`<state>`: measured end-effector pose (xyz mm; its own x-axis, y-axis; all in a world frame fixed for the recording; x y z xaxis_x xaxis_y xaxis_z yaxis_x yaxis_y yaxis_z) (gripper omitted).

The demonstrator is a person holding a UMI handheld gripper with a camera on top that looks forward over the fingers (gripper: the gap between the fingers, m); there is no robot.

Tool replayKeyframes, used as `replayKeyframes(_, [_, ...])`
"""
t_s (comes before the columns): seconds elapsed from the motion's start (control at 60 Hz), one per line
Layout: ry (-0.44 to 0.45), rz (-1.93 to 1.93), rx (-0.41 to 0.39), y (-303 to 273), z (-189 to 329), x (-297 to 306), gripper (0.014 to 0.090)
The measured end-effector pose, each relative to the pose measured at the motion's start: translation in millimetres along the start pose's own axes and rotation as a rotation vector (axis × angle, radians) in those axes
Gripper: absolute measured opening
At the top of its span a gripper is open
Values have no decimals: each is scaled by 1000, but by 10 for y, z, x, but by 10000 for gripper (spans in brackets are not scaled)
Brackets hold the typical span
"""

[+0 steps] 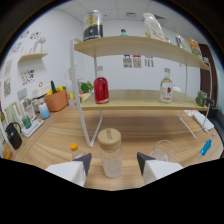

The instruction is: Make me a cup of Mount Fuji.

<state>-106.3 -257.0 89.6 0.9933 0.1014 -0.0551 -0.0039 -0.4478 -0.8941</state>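
Nearest to my camera are the two fingers of the gripper, spread wide with their dark tips apart and holding nothing. Between them stands a clear jar with a wooden lid, upright on the wooden table; I see a gap on each side of it, so neither finger presses on it. Just ahead of the right finger sits an empty clear glass, also upright on the table, close beside the jar but not touching it. Ahead of the left finger I can make out a small bottle with an orange cap.

Beyond the fingers rises a white-framed shelf with wooden boards. On its lower board, ahead and slightly left of the jar, stands a bottle of red liquid; farther right on the same board is a clear bottle with a label. On the top board I see a dark-labelled canister and a pale bottle.

Well off to the left are an orange pot and a black kettle. Far to the right lies a small blue object on the table; I cannot tell what it is.
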Motion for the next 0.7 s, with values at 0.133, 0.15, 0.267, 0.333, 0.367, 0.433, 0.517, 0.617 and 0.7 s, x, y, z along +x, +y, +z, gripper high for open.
replayKeyframes(0.133, [51,5,-50,-237,-369,143,858])
replayKeyframes(0.15, [57,5,-55,-266,-413,165,859])
replayKeyframes(0.267, [108,0,-100,-413,-667,410,861])
replayKeyframes(0.333, [136,-6,-130,-492,-776,567,858])
replayKeyframes(0.367, [145,-10,-143,-553,-834,630,859])
replayKeyframes(0.433, [160,-22,-163,-725,-961,750,861])
replayKeyframes(0.517, [181,-38,-172,-1039,-1124,875,860])
replayKeyframes(0.617, [182,-41,-159,-1517,-1266,940,863])
replayKeyframes(0.7, [173,-42,-115,-1951,-1328,973,864])
